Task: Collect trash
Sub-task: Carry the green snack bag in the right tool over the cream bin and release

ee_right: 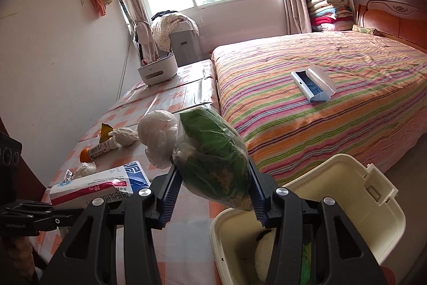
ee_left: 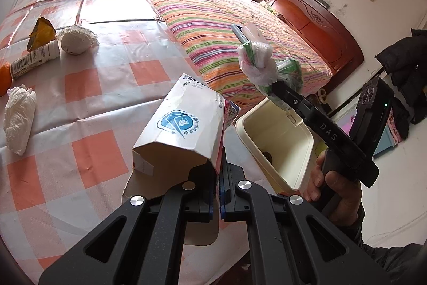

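Pinched flat in the left claw [ee_left: 216, 178], whose jaws are pressed together on one thin wall, is an opened cardboard medicine box [ee_left: 184, 132], white with a blue emblem and a red stripe, its end flaps hanging loose over the desk [ee_left: 88, 103] edge. Beside it the right claw [ee_right: 213, 194] grips a crinkly clear plastic bag [ee_right: 213, 164] stuffed with something green and a white wad, held above the cream plastic bin [ee_right: 347, 205], smooth-walled, which already holds some scraps at the bottom. I judge the job partly done: still lying on the glossy checked cloth are a crumpled white tissue [ee_left: 18, 119], a round lacy-edged paper ball [ee_left: 76, 40], a yellow wrapper [ee_left: 41, 32] and a printed tube [ee_left: 34, 60].
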Available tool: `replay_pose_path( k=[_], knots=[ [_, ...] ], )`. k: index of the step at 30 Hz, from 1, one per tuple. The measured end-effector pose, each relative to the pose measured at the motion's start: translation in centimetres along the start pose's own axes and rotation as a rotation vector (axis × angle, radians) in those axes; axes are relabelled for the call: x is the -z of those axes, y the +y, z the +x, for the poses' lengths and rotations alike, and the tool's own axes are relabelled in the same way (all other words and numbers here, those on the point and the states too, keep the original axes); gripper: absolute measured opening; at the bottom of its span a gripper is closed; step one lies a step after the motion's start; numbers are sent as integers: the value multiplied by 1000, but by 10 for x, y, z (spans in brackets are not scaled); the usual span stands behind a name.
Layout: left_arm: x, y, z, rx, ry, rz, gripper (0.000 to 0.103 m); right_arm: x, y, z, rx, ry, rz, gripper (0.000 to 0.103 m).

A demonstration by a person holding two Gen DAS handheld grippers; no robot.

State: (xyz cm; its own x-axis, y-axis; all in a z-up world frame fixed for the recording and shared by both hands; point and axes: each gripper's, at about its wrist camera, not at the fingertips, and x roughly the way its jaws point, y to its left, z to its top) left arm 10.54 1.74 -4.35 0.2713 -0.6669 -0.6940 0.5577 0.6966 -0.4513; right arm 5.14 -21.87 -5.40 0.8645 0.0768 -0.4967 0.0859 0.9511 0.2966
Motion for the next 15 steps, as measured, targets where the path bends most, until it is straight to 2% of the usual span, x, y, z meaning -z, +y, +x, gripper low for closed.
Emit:
replay_pose_path(
  k=[15],
  knots=[
    [-12, -46, 27, 44, -2, 42, 2, 9, -43, -29, 142, -57, 70, 46]
  ],
)
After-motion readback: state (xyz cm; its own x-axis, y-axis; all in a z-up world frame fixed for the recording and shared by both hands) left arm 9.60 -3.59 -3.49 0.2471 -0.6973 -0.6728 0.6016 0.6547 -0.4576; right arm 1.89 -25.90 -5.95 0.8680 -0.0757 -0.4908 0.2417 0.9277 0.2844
